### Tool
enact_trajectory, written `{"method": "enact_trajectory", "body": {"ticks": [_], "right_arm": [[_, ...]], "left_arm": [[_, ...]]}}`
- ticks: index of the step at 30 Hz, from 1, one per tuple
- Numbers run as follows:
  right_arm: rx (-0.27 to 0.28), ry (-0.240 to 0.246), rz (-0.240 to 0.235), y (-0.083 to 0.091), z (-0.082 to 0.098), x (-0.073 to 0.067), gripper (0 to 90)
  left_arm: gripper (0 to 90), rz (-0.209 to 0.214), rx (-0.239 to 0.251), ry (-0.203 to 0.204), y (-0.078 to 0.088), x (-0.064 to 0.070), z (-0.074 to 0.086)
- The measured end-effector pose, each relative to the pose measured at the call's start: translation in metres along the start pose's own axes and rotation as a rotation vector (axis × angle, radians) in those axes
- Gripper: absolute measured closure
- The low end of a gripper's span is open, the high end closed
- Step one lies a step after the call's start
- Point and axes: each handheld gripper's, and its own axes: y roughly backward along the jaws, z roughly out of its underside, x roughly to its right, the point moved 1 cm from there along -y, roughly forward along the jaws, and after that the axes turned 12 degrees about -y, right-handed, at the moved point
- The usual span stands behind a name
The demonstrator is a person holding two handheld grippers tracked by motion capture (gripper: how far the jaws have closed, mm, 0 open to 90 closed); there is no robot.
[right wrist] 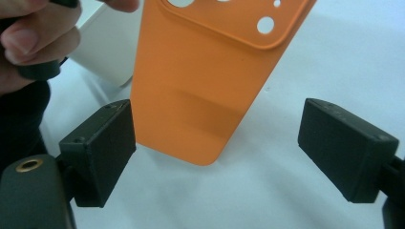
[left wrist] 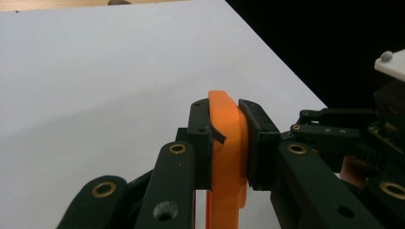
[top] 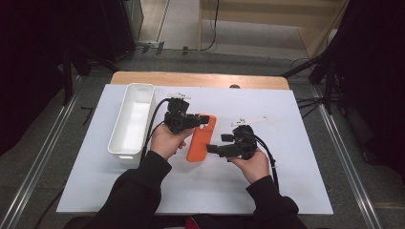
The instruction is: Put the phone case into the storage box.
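An orange phone case [top: 200, 140] is lifted a little above the white table cover, camera holes at its far end. My left gripper [top: 201, 120] is shut on the case's upper edge; in the left gripper view the two pads [left wrist: 253, 138] squeeze the orange rim [left wrist: 228, 143] between them. My right gripper [top: 213, 149] sits at the case's lower right side, pointing left toward it. In the right gripper view its jaws [right wrist: 217, 152] stand wide open, the rounded bottom corner of the case [right wrist: 205, 81] just beyond them, touching neither pad.
A long white bin [top: 131, 119] stands at the left of the white cover [top: 286, 181], close behind the left hand [right wrist: 33, 38]. The wooden table edge [top: 200, 78] runs along the far side. Cables trail from both grippers toward the person.
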Motion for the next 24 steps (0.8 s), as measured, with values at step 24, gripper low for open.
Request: {"method": "enact_trajectory", "body": {"ticks": [24], "right_arm": [[-0.052, 0.152, -0.061, 0.027, -0.004, 0.003, 12.6]], "left_arm": [[76.1, 0.154, -0.003, -0.113, 0.01, 0.009, 0.006]]}}
